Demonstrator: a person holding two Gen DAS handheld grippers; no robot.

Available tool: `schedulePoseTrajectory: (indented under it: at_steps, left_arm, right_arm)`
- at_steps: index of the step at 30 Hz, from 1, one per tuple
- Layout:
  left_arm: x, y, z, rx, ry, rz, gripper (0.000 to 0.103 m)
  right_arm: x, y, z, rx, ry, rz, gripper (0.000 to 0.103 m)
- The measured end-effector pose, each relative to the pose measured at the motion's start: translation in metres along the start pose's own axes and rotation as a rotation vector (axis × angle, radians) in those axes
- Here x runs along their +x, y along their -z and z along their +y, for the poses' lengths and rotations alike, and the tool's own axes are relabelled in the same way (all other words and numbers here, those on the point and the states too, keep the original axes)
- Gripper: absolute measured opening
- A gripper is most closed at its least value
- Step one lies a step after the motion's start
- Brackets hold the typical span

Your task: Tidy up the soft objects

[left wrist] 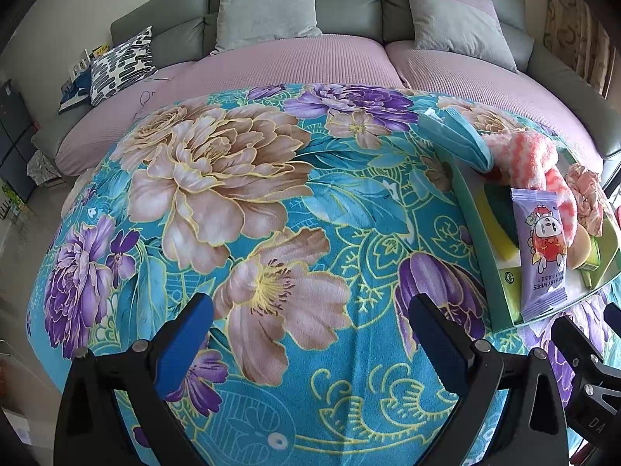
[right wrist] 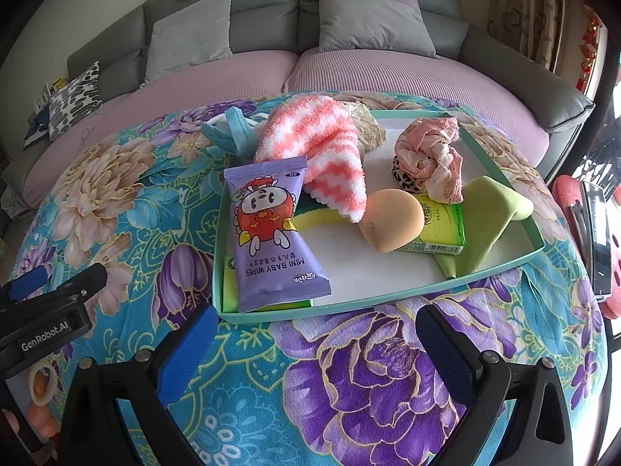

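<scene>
A teal-rimmed tray [right wrist: 372, 303] rests on a floral blanket. In it lie a purple baby-wipes pack [right wrist: 271, 229], a pink-and-white fuzzy sock [right wrist: 322, 143], an orange makeup sponge [right wrist: 392, 217], a green tissue pack [right wrist: 442, 229], a green cloth [right wrist: 493, 209], a pink scrunchie [right wrist: 431, 155] and a yellow-green sponge [right wrist: 310, 219]. A blue face mask [right wrist: 229, 132] hangs over the tray's far left corner. My right gripper [right wrist: 314, 345] is open just before the tray's near rim. My left gripper [left wrist: 310, 334] is open over bare blanket, left of the tray [left wrist: 489, 272].
The blanket [left wrist: 271, 233] covers a rounded surface in front of a grey sofa with a pink cover [left wrist: 310, 58] and several cushions [left wrist: 268, 7]. A patterned pillow [left wrist: 120, 62] lies at far left. A red object and a phone [right wrist: 595, 233] sit at the right edge.
</scene>
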State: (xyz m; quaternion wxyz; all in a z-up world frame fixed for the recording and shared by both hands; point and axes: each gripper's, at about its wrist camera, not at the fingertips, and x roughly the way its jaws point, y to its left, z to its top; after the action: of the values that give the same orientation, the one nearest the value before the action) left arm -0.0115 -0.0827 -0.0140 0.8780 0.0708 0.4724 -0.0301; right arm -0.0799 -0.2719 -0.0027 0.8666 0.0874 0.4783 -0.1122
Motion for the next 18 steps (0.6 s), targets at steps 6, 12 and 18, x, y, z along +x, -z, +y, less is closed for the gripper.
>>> schedulePoseTrajectory:
  at_steps: [6, 12, 18]
  left_arm:
    - [0.0006, 0.0002, 0.0006, 0.000, 0.000, 0.002, 0.100]
    - [0.0016, 0.0012, 0.0010, -0.004, 0.001, 0.007, 0.100]
    - [0.0022, 0.0003, 0.0016, -0.005, 0.002, 0.009, 0.100]
  right_arm:
    - [0.0001, 0.0000, -0.0003, 0.000, 0.000, 0.000, 0.103]
    - [0.0003, 0.0002, 0.0000, 0.000, 0.000, 0.001, 0.103]
    - [0.0004, 0.0002, 0.0000, 0.000, 0.000, 0.001, 0.103]
